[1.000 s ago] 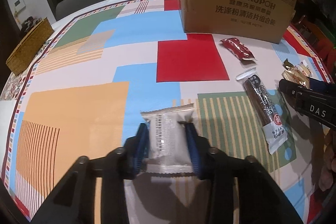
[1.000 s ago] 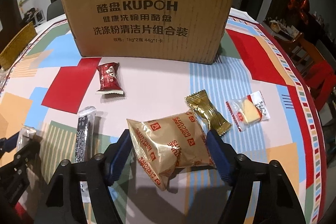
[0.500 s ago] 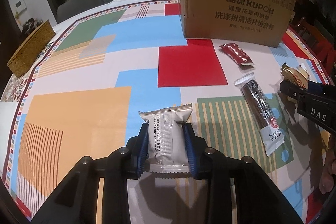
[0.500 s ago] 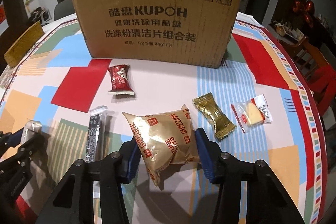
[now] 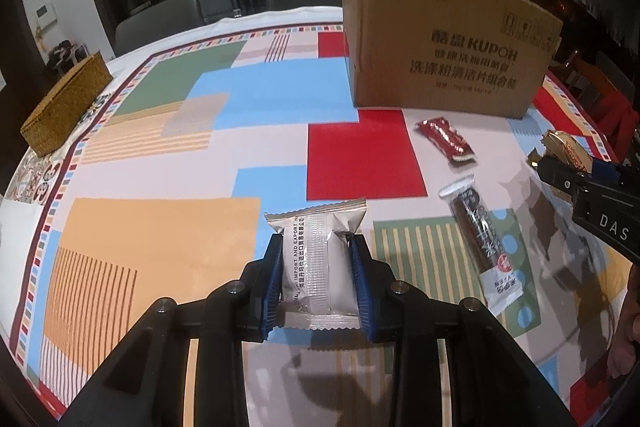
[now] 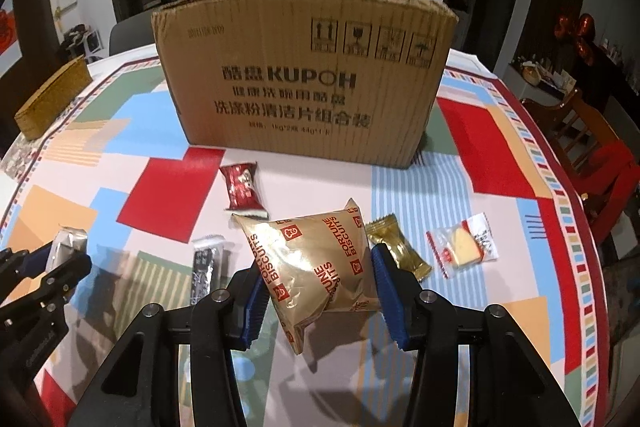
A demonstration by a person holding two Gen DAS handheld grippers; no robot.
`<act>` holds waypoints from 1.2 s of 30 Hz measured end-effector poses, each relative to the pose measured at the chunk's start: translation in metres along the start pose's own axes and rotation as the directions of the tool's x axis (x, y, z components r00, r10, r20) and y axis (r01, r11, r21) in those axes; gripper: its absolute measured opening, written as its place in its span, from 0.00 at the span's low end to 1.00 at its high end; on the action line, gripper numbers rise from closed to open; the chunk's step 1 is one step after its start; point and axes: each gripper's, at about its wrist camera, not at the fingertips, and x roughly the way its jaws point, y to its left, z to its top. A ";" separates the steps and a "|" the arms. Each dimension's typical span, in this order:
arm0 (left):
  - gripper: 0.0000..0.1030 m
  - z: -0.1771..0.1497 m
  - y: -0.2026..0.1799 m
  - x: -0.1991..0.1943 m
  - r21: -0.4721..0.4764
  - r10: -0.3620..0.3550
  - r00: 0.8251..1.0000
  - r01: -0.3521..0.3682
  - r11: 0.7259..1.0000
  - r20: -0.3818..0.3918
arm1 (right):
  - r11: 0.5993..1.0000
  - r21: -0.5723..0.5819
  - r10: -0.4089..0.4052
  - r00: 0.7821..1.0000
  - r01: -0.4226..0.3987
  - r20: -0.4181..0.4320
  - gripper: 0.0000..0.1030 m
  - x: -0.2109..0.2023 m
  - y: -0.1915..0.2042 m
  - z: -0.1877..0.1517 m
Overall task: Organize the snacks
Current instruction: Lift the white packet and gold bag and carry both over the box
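My left gripper (image 5: 317, 241) is shut on a silver snack packet (image 5: 316, 267), held upright just above the patterned tablecloth (image 5: 160, 227). My right gripper (image 6: 318, 259) is shut on a puffy gold "Fortune Biscuits" packet (image 6: 312, 267), lifted clear of the cloth with one corner hanging down. In the left wrist view the right gripper (image 5: 560, 173) enters from the right edge with the gold packet (image 5: 564, 147) showing above it. In the right wrist view the left gripper (image 6: 52, 263) sits at the far left with its silver packet (image 6: 70, 243).
An open-topped cardboard box (image 6: 304, 83) stands at the back of the table. Loose on the cloth lie a red packet (image 6: 242, 187), a long dark bar (image 6: 204, 267), a gold candy (image 6: 400, 255) and a clear packet with a yellow piece (image 6: 464, 247). A woven basket (image 5: 64, 103) sits far left.
The right jaws closed on the gold packet and raised it off the cloth. The left gripper kept its hold on the silver packet and barely moved.
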 end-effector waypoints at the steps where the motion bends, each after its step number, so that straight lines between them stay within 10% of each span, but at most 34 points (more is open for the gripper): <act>1: 0.31 0.002 0.000 -0.001 -0.001 0.000 1.000 0.000 1.000 0.004 | 1.000 0.000 0.000 1.000 0.000 0.005 0.48 -0.002 0.000 0.001; 36: 0.31 0.070 -0.007 -0.044 -0.019 -0.014 0.987 0.018 1.000 0.160 | 1.000 0.031 0.001 0.988 -0.006 0.157 0.48 -0.053 -0.011 0.052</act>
